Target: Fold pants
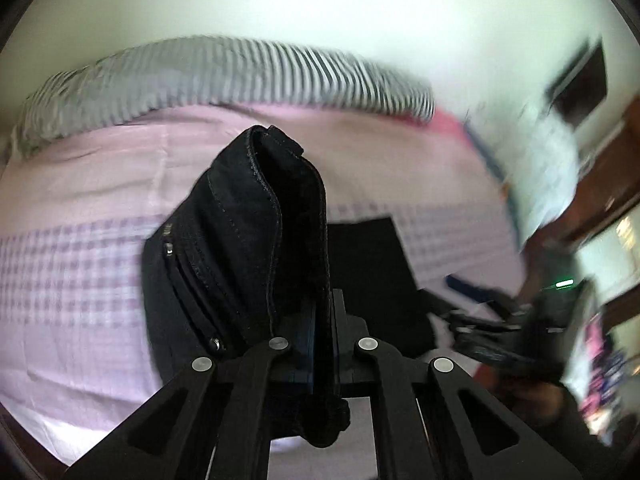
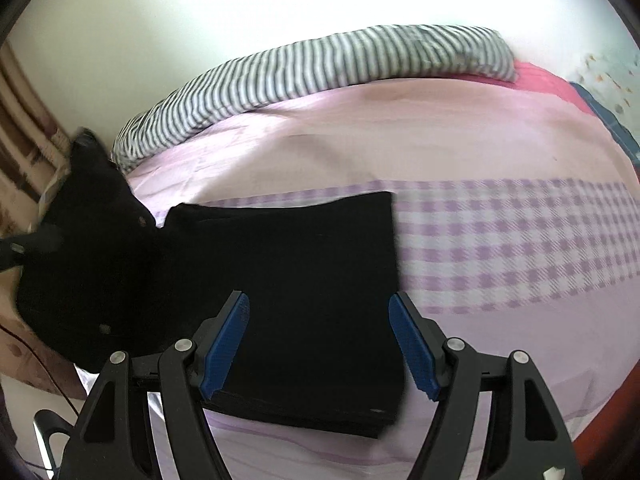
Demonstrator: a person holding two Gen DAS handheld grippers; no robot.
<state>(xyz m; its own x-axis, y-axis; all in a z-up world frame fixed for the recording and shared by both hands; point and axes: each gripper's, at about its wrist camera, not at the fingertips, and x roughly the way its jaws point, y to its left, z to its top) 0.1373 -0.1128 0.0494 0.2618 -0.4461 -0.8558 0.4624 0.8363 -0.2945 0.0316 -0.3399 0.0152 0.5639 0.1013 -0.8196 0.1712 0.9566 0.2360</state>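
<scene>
While the left gripper (image 1: 320,344) pinches the top end of the black pants (image 2: 304,288) up off the bed (image 2: 500,152), the right gripper (image 2: 318,340) hangs wide open above the folded part. Next, I think, the lifted end goes down flat onto that part.

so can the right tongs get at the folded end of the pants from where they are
Probably yes. The right tongs are open and hang right over the folded part of the black pants, with nothing between. The left tongs grip the other end, off to the side.
</scene>
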